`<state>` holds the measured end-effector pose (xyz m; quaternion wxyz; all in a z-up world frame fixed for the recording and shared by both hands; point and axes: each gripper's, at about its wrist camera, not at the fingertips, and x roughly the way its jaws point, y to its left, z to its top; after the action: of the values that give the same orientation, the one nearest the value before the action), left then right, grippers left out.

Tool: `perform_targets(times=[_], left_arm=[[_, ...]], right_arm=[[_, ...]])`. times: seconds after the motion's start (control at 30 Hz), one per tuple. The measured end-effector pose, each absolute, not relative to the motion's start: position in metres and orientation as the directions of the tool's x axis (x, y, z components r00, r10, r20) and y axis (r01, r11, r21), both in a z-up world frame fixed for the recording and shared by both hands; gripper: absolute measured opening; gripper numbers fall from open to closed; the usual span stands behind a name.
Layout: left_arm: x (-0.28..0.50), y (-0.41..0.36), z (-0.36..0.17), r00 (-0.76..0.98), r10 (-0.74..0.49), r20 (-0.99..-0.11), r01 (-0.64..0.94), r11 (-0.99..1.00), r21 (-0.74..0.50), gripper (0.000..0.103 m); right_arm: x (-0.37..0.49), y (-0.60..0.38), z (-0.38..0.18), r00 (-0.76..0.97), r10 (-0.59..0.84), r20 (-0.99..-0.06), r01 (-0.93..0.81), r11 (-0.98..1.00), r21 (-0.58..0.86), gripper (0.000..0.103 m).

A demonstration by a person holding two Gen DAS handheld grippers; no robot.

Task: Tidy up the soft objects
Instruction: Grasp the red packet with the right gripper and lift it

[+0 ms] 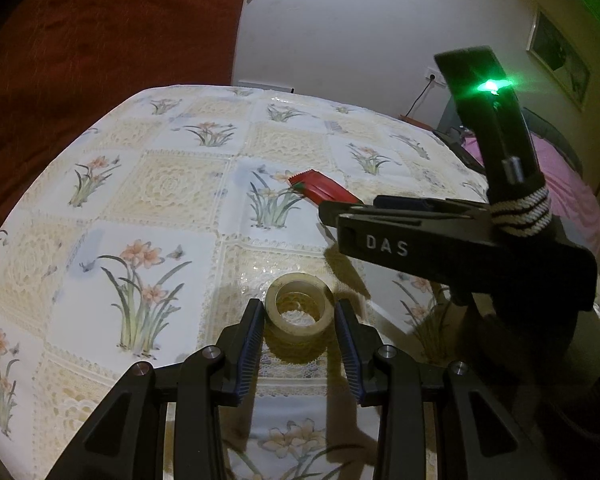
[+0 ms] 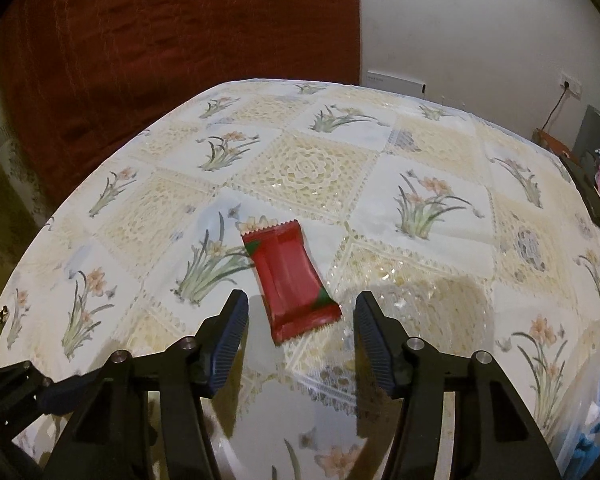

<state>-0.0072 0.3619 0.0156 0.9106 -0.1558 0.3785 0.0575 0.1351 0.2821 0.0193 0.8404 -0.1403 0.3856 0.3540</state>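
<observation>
Your left claw (image 1: 299, 316) is spread around the tape roll (image 1: 299, 314) on the table (image 1: 160, 200). Your right claw (image 2: 302, 312) is spread, the red wrapper (image 2: 290, 276) lying at its 12 o'clock.

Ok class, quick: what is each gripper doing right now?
Left gripper: open, fingers either side of the tape roll, not clamped.
Right gripper: open, straddling the red packet, holding nothing.

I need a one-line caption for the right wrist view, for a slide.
Open right tongs hover over a red snack packet lying flat on a floral tablecloth.
</observation>
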Motion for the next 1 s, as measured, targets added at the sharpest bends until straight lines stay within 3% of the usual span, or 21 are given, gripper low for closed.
perform_targets(times=[0.13,0.37,0.5,1.0], left_arm=[[-0.006,0.363,0.014,0.705,-0.018,-0.709,-0.222,0.944,-0.244,0.039],[-0.006,0.362,0.013,0.703,-0.024,-0.711,-0.222,0.942,-0.251,0.039],[-0.006,0.362,0.013,0.703,-0.024,-0.711,-0.223,0.942,-0.251,0.039],[-0.006,0.361,0.012,0.702,-0.021,-0.712,-0.226,0.942,-0.250,0.039]], right_arm=[[0.136,0.289,0.018,0.459,0.475,-0.751,-0.710,0.704,0.011,0.057],[0.133,0.296,0.018,0.475,0.458,-0.751,-0.719,0.694,-0.031,0.040],[0.131,0.296,0.019,0.477,0.460,-0.749,-0.724,0.689,-0.037,0.036],[0.107,0.258,0.034,0.471,0.519,-0.713,-0.698,0.714,0.059,0.031]])
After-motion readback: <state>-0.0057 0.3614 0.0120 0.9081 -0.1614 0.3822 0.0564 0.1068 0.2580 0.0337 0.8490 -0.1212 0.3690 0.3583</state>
